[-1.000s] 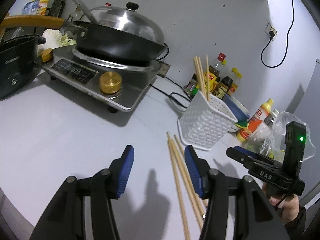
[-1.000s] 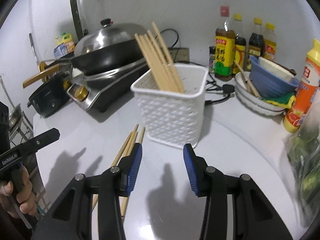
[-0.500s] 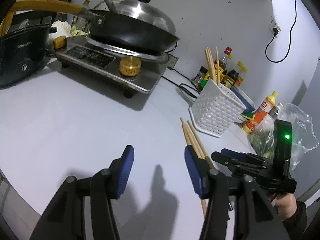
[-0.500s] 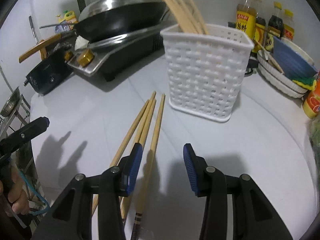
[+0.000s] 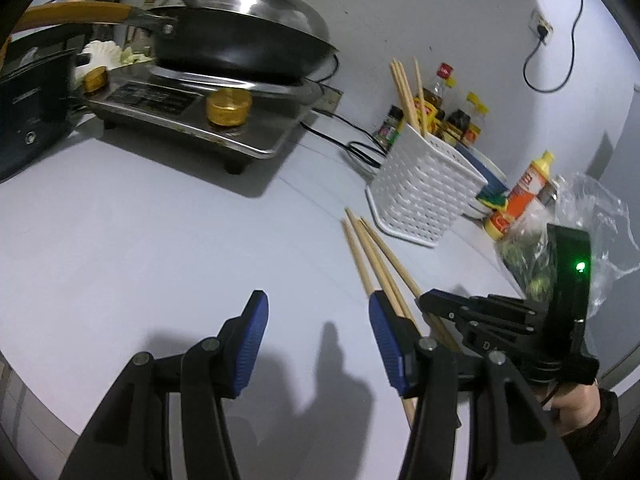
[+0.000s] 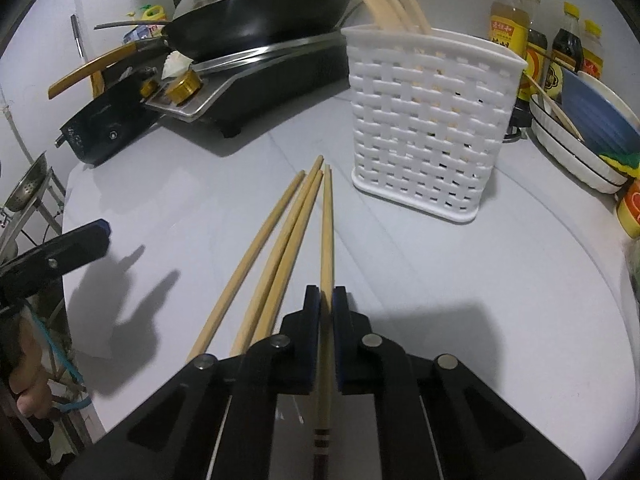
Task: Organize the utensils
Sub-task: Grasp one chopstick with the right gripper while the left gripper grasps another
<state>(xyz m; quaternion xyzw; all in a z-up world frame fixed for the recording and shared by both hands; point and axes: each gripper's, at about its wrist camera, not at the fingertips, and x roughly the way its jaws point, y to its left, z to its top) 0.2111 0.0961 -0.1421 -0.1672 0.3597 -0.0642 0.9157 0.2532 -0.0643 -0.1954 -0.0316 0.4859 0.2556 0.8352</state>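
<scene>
While three loose chopsticks [image 6: 276, 256] lie on the counter [image 6: 460, 280] before the white basket [image 6: 432, 120], the right gripper [image 6: 327, 300] has just closed, pinching a fourth chopstick [image 6: 327, 232]; the left gripper [image 5: 316, 344] hovers half open, holding nothing.

Pale grey surface [image 6: 440, 280], kitchen clutter along its far edge.
White basket [image 6: 428, 128] as landmark: loose chopsticks [image 6: 280, 248] just left-front; induction cooker [image 6: 248, 80] behind-left; stacked bowls [image 6: 580, 148] and sauce bottles [image 6: 508, 28] right.

A white woven-pattern basket [image 6: 432, 120], tan chopsticks [image 6: 280, 256], one dark-striped at its end, a black pan [image 5: 240, 40] and blue pads [image 5: 256, 340] are seen.
</scene>
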